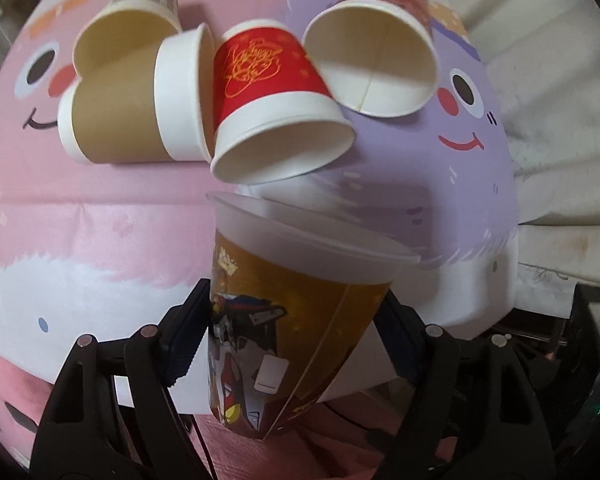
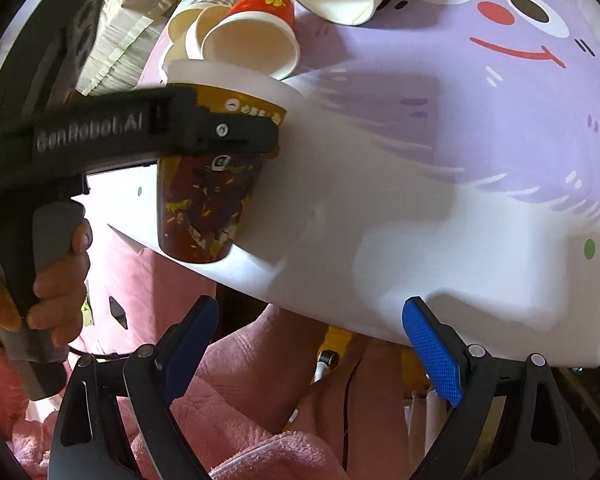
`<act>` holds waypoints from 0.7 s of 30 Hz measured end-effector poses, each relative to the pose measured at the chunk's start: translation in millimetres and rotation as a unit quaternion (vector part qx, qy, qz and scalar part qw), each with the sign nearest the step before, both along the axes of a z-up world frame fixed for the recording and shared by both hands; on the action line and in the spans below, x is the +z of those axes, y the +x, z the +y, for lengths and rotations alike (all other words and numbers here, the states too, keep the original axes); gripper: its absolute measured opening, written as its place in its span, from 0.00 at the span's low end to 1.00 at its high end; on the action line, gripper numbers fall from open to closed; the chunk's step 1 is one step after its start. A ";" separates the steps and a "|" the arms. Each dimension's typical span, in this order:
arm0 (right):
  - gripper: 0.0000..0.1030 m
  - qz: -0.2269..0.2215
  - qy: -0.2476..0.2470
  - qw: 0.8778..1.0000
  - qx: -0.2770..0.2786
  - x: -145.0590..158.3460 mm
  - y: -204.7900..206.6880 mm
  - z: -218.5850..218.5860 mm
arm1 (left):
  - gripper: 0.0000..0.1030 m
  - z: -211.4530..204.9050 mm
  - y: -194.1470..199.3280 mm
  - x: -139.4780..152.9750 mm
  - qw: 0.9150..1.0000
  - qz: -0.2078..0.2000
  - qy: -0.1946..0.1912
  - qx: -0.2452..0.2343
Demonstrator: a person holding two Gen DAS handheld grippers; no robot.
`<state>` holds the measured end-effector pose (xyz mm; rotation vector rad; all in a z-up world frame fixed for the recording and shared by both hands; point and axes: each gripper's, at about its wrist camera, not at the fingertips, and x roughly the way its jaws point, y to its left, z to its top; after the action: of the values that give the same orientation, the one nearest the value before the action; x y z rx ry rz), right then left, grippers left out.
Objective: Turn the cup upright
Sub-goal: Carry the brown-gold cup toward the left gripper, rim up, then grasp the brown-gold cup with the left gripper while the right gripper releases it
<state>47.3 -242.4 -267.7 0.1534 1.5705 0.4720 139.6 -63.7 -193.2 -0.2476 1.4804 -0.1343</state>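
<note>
My left gripper (image 1: 296, 320) is shut on a tall plastic cup with a brown printed sleeve (image 1: 284, 320). The cup is held nearly upright, rim up, near the table's front edge. In the right wrist view the same cup (image 2: 208, 208) is clamped by the left gripper (image 2: 236, 132), its base just above the white table edge. My right gripper (image 2: 312, 344) is open and empty, below and in front of the table edge. Several paper cups lie on their sides behind: a red cup (image 1: 276, 100), a brown-sleeved cup (image 1: 128, 108), a checked cup (image 1: 132, 20), a red patterned cup (image 1: 376, 44).
The table (image 1: 100, 220) carries a pink and purple cartoon-face cloth; its white front edge (image 2: 460, 280) runs just above my right gripper. A pink fluffy garment (image 2: 240, 400) lies below it. The person's hand (image 2: 56, 280) grips the left handle.
</note>
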 end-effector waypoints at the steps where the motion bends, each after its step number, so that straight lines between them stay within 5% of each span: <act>1: 0.92 -0.001 0.000 1.000 0.001 1.3 0.4 -3.6 | 0.73 0.1 -2.0 0.9 1.000 -0.006 -0.003 0.007; 5: 0.92 -0.005 0.002 1.000 0.002 -5.6 -11.4 -11.2 | 0.72 6.5 -8.4 7.3 0.999 -0.036 -0.026 0.032; 11: 0.92 -0.014 0.000 1.000 -0.010 -1.5 -22.6 -12.9 | 0.72 8.1 -23.2 33.1 0.990 -0.135 -0.027 0.020; 15: 0.92 -0.021 -0.002 1.000 -0.020 -1.9 -28.5 -12.3 | 0.72 4.4 -39.6 54.3 0.973 -0.231 -0.013 -0.021; 21: 0.92 -0.042 0.001 0.998 -0.054 13.1 -28.1 -18.1 | 0.72 -3.8 -67.1 79.6 0.930 -0.363 0.005 -0.061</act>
<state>19.2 -260.5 -254.6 0.2164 1.4705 0.3913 72.5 -67.4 -113.6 -0.0779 0.7558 -0.2861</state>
